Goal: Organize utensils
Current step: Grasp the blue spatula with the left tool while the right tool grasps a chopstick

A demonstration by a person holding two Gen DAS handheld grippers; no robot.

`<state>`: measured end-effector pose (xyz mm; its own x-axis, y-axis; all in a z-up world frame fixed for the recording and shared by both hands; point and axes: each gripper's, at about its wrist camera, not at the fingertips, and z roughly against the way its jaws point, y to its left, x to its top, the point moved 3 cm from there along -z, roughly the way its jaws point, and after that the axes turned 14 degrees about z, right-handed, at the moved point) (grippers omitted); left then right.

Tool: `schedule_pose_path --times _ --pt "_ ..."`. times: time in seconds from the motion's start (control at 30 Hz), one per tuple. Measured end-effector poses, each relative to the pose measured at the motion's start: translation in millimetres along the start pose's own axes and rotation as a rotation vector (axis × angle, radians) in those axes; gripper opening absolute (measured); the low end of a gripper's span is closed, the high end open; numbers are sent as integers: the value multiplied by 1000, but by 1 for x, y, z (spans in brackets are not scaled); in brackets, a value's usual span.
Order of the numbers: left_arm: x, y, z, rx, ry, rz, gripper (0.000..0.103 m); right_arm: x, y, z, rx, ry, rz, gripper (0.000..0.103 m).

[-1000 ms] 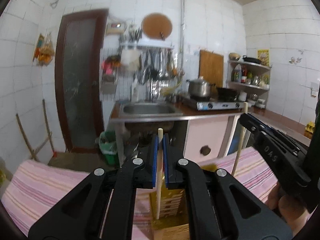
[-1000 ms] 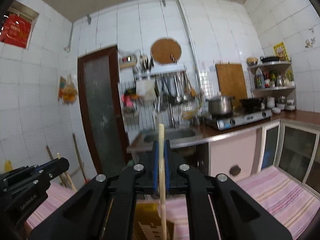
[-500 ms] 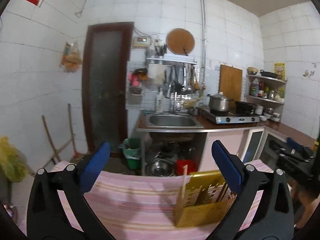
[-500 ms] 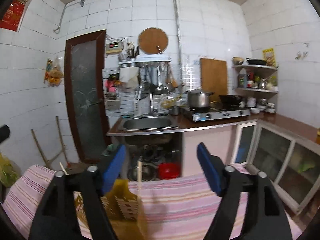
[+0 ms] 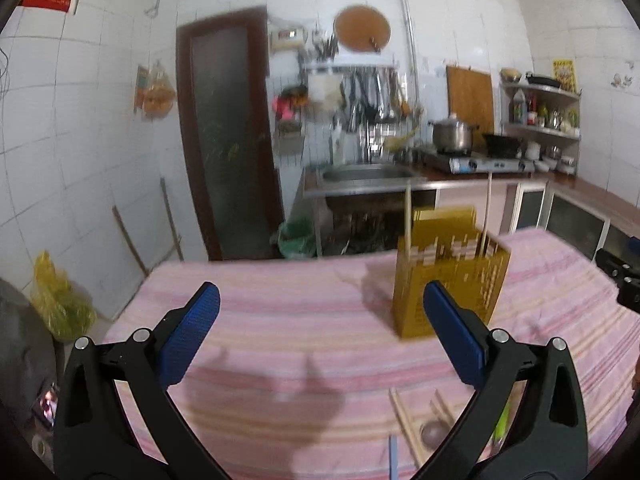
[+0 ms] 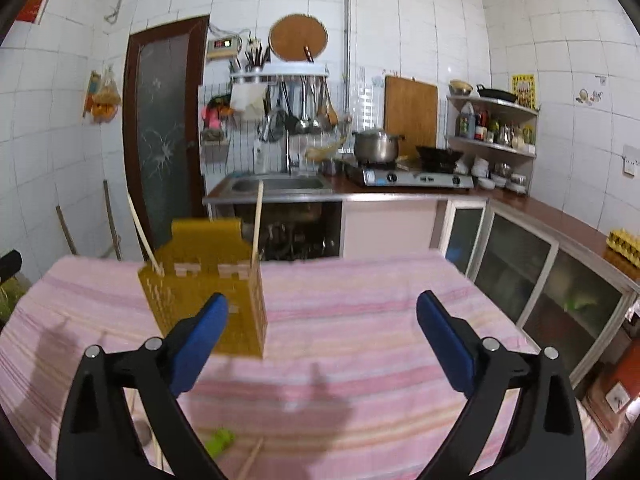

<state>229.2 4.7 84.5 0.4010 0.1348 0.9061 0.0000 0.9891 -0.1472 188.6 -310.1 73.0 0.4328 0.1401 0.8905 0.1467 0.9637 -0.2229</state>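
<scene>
Both sets of jaws are standing wide apart with nothing between the blue pads, and both have just been opening; each one's chopstick is now standing in the holder.

Working from the left: the left gripper (image 5: 322, 334) is hanging released over bare striped cloth (image 5: 280, 320), with the yellow utensil holder (image 5: 450, 276) sitting ahead and to its right on the table. Two chopsticks are leaning upright in that holder, one at its left end (image 5: 407, 220) and one at its right end (image 5: 487, 208).

Nearer in, low and to the right of the left gripper's gap, loose chopsticks (image 5: 404, 420) are lying flat on the cloth, their long axes running roughly away from the camera. Beside them something round and dark and a green utensil (image 5: 502, 416) are partly hiding behind the gripper's right finger.

Further right, the right gripper (image 6: 322, 326) is also hanging released, with the holder ahead and to its left. Below its left finger the green utensil (image 6: 220, 440) and a loose chopstick (image 6: 252, 456) are lying at the frame's bottom edge.

The leftover pieces are lying between the two grippers, so either hand is looking about equally near; a downward, inward reach is probably what the next pick is calling for.
</scene>
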Motion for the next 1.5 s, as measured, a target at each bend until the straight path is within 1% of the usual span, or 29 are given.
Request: schedule_pose_path --times 0.03,0.1,0.17,0.3,0.4,0.5,0.57,0.7,0.83,0.87,0.9,0.93,0.97,1.0,1.03,1.07,1.13,1.17,1.2,1.23,1.37,1.47,1.5 --pt "-8 2 -3 10 22 0 98 -5 1 -3 6 14 -5 94" --pt "-23 7 -10 17 64 3 98 -24 5 -11 17 74 -16 94" --pt "-33 10 -15 29 81 12 98 -37 9 -20 7 122 -22 94" --pt "-57 14 -29 48 144 20 98 -56 14 -26 -11 172 -37 94" --pt "-68 14 -35 67 156 6 98 -71 20 -28 -10 214 -50 94" --pt "-78 9 -40 77 170 -20 98 -82 29 -33 -7 254 -50 94" --pt "-85 7 -44 74 192 -18 98 -88 36 -36 -6 279 -43 94" --pt "-100 8 -56 70 251 14 98 -99 48 -44 12 337 -39 94" --pt "-118 2 -65 79 307 -21 98 -111 67 -49 23 415 4 91" --pt "-120 1 -65 82 321 -26 98 -113 69 -51 24 428 10 89" --pt "-124 0 -68 82 346 -28 98 -116 73 -54 34 447 12 84" --pt "-127 -1 -69 78 371 -26 98 -119 75 -57 48 468 5 77" --pt "-132 -2 -72 69 408 -19 98 -120 76 -60 54 479 -5 72" --pt "-133 -2 -73 64 425 -12 98 -121 76 -61 62 488 -16 65" --pt "-135 -3 -74 61 440 -4 98 -122 77 -62 74 494 -33 61" --pt "-138 -4 -75 58 458 2 95 -122 78 -62 75 496 -36 59" --pt "-144 -5 -77 53 489 -1 91 -120 84 -62 77 501 -26 48" --pt "-146 -5 -78 56 499 -2 91 -118 86 -63 78 506 -22 45" --pt "-148 -5 -79 64 508 -2 90 -118 89 -63 79 511 -18 39" --pt "-151 -5 -80 66 513 2 87 -118 91 -64 79 517 -14 33" --pt "-159 -6 -82 55 558 13 76 -117 95 -72 63 545 -43 32" --pt "-161 -7 -82 63 554 17 74 -113 97 -75 68 548 -47 25" --pt "-162 -8 -82 62 553 13 73 -112 98 -76 73 545 -38 21"
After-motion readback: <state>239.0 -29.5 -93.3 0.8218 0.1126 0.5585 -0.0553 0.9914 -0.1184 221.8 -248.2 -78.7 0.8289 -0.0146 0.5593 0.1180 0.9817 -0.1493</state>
